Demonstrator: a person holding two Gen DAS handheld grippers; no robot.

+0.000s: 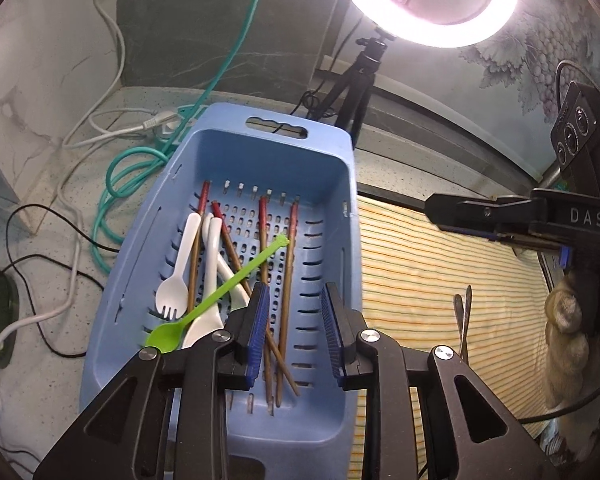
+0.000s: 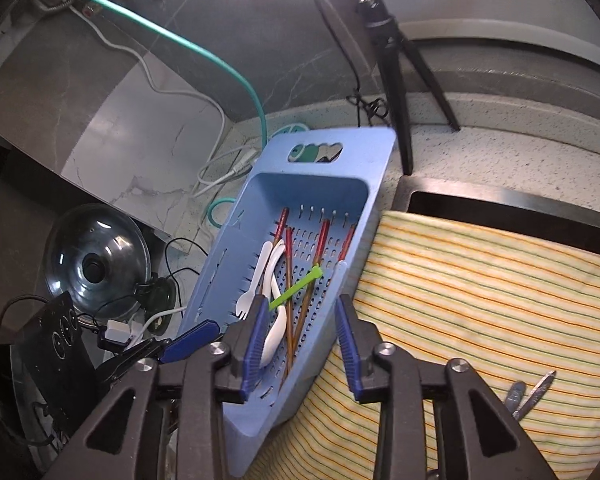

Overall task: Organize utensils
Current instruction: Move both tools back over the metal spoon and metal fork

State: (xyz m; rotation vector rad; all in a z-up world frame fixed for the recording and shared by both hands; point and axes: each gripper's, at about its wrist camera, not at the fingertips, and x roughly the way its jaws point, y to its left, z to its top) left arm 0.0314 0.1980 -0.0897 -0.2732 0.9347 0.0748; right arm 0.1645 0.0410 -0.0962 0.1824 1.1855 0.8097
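Your left hand-held gripper [image 1: 294, 328] hangs released, jaws parted with nothing between the blue pads; the chopsticks seen in the gap lie below it in the basket. Your right hand-held gripper [image 2: 302, 342] is likewise released and empty, its jaws apart over the basket's near edge.

Directly beneath and ahead of both sits the blue perforated basket [image 1: 342, 184]. In it, just past your left fingertips, lie the wooden chopsticks [image 1: 286, 280] with red-banded tops, crossing one another. To their left rest a white plastic fork [image 1: 178, 268] and white spoons [image 1: 210, 264], with a green plastic spoon [image 1: 220, 296] laid diagonally over them.

To the right of the basket spreads a striped cloth [image 2: 480, 300] on the table. On it, off to the right of your right hand-held gripper, lie metal utensils [image 2: 534, 392] that look not yet sorted.

Those will likely be stiff, thin and slippery, lying flat against soft cloth, so pinch across the narrow handle near mid-length and press down a little. The plastic pieces are light and will skid or flip if nudged; the chopsticks roll easily.
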